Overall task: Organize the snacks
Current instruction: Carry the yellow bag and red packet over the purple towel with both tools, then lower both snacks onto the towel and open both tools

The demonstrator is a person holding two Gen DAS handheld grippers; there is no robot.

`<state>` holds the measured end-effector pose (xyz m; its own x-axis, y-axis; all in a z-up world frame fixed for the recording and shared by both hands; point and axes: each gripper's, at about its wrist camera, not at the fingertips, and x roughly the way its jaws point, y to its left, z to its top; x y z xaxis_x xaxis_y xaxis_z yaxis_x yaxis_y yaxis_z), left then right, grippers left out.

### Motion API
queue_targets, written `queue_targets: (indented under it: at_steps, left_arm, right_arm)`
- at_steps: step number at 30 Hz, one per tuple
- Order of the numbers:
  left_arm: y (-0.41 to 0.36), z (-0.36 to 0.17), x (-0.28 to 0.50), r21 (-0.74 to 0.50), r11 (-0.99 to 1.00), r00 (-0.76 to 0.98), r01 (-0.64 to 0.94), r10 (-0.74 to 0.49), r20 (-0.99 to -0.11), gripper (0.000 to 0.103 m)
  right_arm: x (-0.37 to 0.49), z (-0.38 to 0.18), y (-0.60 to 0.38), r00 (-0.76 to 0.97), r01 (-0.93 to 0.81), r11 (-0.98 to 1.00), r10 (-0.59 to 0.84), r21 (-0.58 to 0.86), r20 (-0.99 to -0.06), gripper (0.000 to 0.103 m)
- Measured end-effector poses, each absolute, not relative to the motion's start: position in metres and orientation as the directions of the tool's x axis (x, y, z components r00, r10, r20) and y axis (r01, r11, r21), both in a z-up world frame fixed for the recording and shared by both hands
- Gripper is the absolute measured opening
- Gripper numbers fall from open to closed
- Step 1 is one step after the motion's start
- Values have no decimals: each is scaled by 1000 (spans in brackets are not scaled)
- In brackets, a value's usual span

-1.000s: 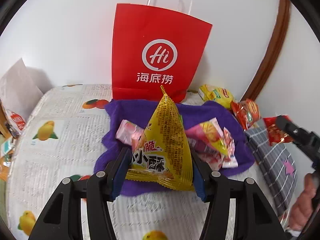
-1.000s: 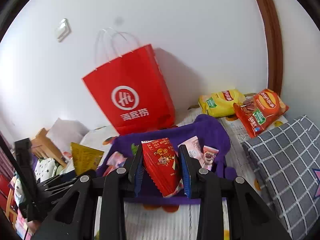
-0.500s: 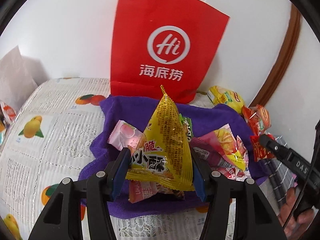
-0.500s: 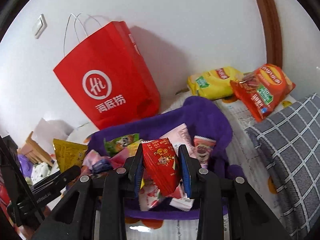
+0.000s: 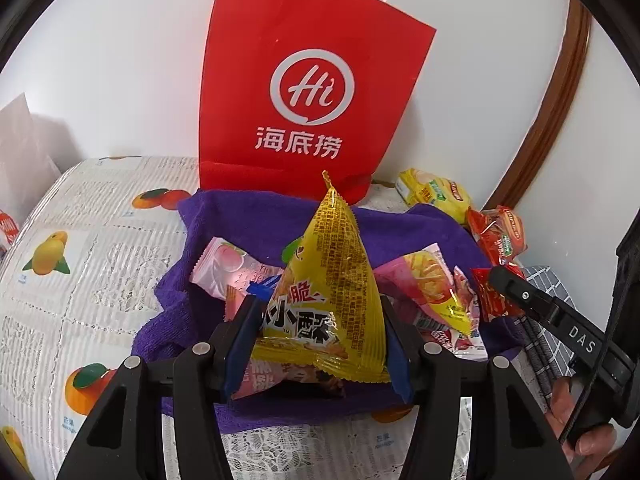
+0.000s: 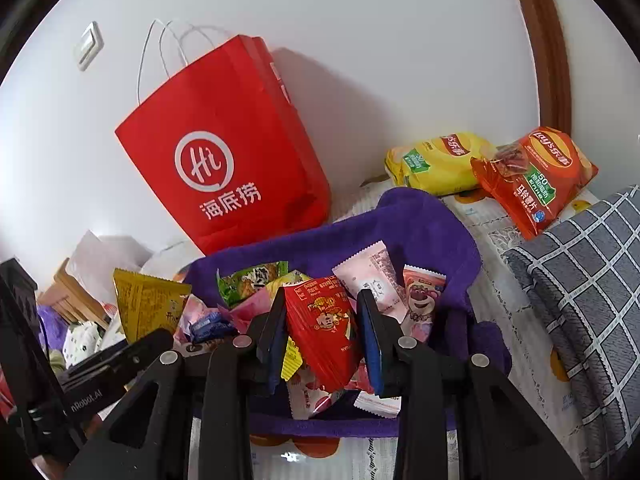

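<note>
the left gripper (image 5: 320, 344) is clamped on a yellow pyramid-shaped snack packet (image 5: 332, 304), held upright over the purple towel (image 5: 256, 220) where small wrapped snacks lie heaped. the right gripper (image 6: 322, 340) pinches a red snack packet (image 6: 324, 324) over the same heap, its blue pads pressed against both sides. behind the towel a red paper bag (image 5: 312, 80) stands against the wall. only the right wrist view shows the green packet (image 6: 248, 280) and the pink bear-print packet (image 6: 420, 296) on the towel, plus the grey checked cushion (image 6: 592, 280) (barely a sliver in the left view). the left wrist view alone shows the fruit-print tablecloth (image 5: 80, 240) stretching left. yellow chip bag (image 6: 436, 164) and orange chip bag (image 6: 536, 176) sit beyond the towel.
</note>
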<state>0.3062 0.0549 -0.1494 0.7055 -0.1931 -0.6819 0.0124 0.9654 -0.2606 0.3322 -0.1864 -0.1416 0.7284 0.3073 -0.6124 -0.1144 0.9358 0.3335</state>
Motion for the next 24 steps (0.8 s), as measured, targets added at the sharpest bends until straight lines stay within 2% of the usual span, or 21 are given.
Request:
queue_targets:
  at_steps: [24]
  left_arm:
    - [66, -163, 313, -303, 952, 686, -40, -194, -702, 55]
  right_arm:
    - [348, -166, -178, 685, -96, 962, 252, 257, -684, 34]
